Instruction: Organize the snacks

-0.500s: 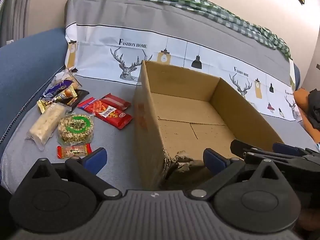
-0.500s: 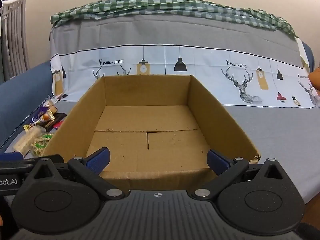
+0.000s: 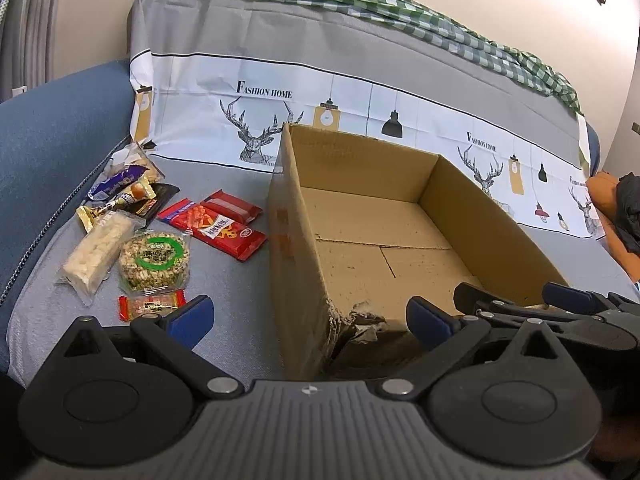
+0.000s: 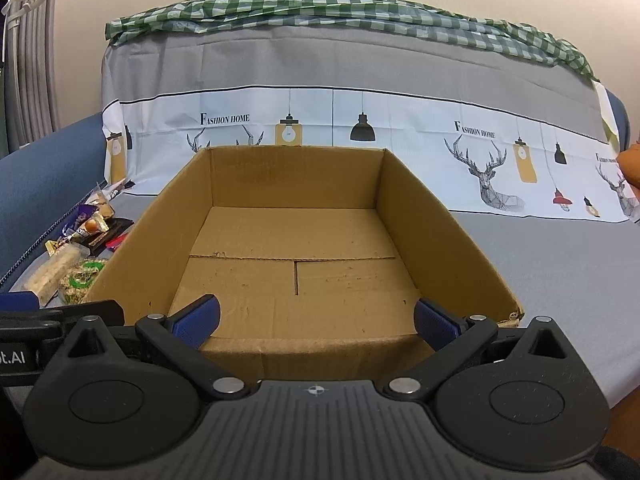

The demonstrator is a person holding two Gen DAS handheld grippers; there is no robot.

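An open cardboard box [image 3: 296, 264] [image 4: 436, 216] stands on a grey-covered sofa seat with nothing inside. Left of it lie several wrapped snacks: two red packets [image 3: 218, 228], a round green-labelled cracker pack [image 3: 156, 260] [image 4: 80, 278], a pale rice bar [image 3: 98, 252], a small red candy [image 3: 150, 305], and a purple and dark pile [image 3: 128, 190] [image 4: 86, 226]. My left gripper [image 3: 308, 320] is open, its jaws straddling the box's torn near corner. My right gripper [image 4: 316, 322] is open over the box's near wall, nothing between its fingers; it also shows at the right of the left wrist view [image 3: 520, 300].
The sofa back carries a printed deer-and-lamp cover [image 4: 360, 128] with a green checked cloth [image 4: 320, 4] on top. A blue armrest [image 3: 52, 128] rises left of the snacks. An orange and dark object [image 3: 618, 208] lies far right. Grey seat [image 4: 560, 264] stretches right of the box.
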